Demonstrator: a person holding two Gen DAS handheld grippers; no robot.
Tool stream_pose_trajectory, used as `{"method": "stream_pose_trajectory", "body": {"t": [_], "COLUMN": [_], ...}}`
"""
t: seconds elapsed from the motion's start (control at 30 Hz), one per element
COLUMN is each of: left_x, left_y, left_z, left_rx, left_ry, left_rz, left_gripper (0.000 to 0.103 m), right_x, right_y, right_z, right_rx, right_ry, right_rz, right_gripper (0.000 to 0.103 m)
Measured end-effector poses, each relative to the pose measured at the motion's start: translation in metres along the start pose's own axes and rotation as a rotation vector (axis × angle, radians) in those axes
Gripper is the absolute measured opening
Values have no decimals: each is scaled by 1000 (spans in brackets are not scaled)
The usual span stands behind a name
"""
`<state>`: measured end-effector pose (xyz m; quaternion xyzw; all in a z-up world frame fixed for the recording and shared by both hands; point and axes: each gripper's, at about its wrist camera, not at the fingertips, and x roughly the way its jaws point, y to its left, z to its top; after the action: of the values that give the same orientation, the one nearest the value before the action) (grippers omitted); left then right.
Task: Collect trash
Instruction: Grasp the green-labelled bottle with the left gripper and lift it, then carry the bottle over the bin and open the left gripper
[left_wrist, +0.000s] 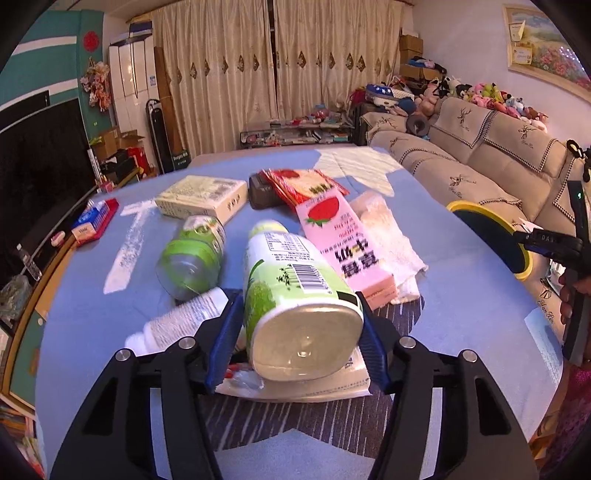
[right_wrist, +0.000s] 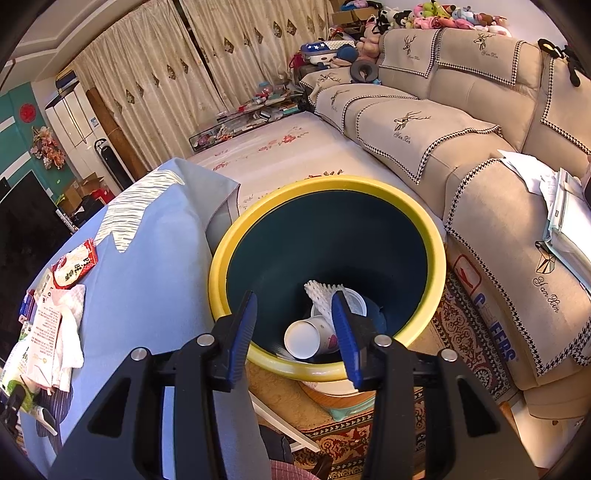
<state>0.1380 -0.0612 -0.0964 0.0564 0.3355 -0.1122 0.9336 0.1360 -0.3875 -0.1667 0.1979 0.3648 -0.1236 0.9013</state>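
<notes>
A green-and-white plastic bottle (left_wrist: 291, 280) lies on its side on the blue-clothed table (left_wrist: 461, 295), base toward the camera. My left gripper (left_wrist: 298, 297) is shut on it, one blue pad against each flank. Behind it lie a second green bottle (left_wrist: 192, 254), a pink strawberry carton (left_wrist: 343, 243), a crumpled white tissue (left_wrist: 388, 240), a red snack packet (left_wrist: 303, 184) and a cream box (left_wrist: 203, 197). My right gripper (right_wrist: 294, 295) hangs open over the yellow-rimmed bin (right_wrist: 325, 184), nothing between its fingers. The bin holds a white paper cup (right_wrist: 303, 338) and white foam netting (right_wrist: 321, 291).
A white tube (left_wrist: 177, 321) lies just left of the left gripper, and papers lie under the held bottle. A red-and-blue box (left_wrist: 94, 221) sits at the table's far left. The bin (left_wrist: 491, 236) stands off the table's right edge, before a beige sofa (right_wrist: 461, 147).
</notes>
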Motion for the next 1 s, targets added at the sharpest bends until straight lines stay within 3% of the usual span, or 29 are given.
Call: {"method": "stream_pose_trajectory", "body": {"t": [0.27, 1.0], "left_x": [-33, -41], "left_y": [11, 8], "left_z": [22, 75], "left_rx": [1, 1], "left_ry": [-106, -187], "left_rz": [22, 2], "left_gripper": [56, 52], "right_x": [-1, -4], "right_y": [-2, -11], "right_z": [0, 0], "right_rx": [7, 27], "right_ry": [-1, -9], "right_rz": [8, 23], "right_gripper": [40, 40]}}
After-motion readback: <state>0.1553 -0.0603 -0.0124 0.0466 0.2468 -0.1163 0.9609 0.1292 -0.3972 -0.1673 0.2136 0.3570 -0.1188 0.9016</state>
